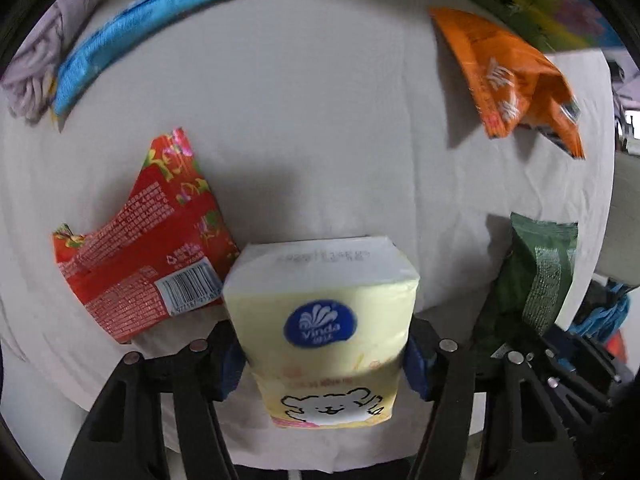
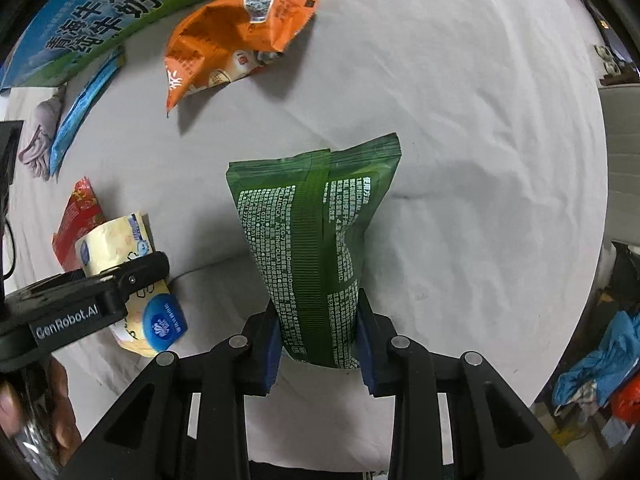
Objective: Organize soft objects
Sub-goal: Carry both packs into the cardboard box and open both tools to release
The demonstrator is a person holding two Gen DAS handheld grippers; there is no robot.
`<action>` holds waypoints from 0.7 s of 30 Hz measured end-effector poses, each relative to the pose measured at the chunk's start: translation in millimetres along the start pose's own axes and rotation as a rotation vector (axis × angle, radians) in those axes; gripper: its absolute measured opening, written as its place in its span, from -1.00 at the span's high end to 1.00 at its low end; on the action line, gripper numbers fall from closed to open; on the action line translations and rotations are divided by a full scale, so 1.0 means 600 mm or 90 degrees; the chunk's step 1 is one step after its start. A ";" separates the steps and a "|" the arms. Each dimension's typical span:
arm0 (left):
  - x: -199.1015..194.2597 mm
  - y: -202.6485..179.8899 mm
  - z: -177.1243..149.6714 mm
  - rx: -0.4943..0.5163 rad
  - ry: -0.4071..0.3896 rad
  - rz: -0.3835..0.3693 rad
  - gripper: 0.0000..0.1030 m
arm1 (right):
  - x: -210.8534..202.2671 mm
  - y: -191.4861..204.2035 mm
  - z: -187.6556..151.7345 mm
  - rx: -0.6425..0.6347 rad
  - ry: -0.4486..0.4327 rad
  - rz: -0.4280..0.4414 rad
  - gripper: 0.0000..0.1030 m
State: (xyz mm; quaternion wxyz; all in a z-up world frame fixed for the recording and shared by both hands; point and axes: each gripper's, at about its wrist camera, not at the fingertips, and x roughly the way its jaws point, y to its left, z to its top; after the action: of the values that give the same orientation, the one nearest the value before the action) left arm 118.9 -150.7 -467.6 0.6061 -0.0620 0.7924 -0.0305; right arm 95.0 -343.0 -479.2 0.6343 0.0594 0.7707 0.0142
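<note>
A: What does each gripper have?

B: The left gripper (image 1: 326,364) is partly open, its blue pads clamped on a soft pale yellow tissue pack with a blue round logo (image 1: 324,320). The right gripper (image 2: 318,338) stands narrower, pinching a dark green plastic pouch with white print (image 2: 312,248).

A: Where are they?

B: Both are over a white wrinkled cloth (image 2: 460,140). A crumpled red wrapper (image 1: 148,252) lies just left of the tissue pack; an orange crinkled bag (image 2: 232,40) lies far behind
</note>
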 end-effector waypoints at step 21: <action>-0.464 -0.038 0.086 0.169 -0.291 -0.006 -0.17 | -0.394 0.072 0.091 -0.015 -0.207 0.134 0.36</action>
State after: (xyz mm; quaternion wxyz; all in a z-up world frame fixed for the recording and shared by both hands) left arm 241.7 -134.1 -211.7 0.7723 0.0090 0.6233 -0.1226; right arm 196.2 -328.9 -255.0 0.7463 0.1338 0.6471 0.0795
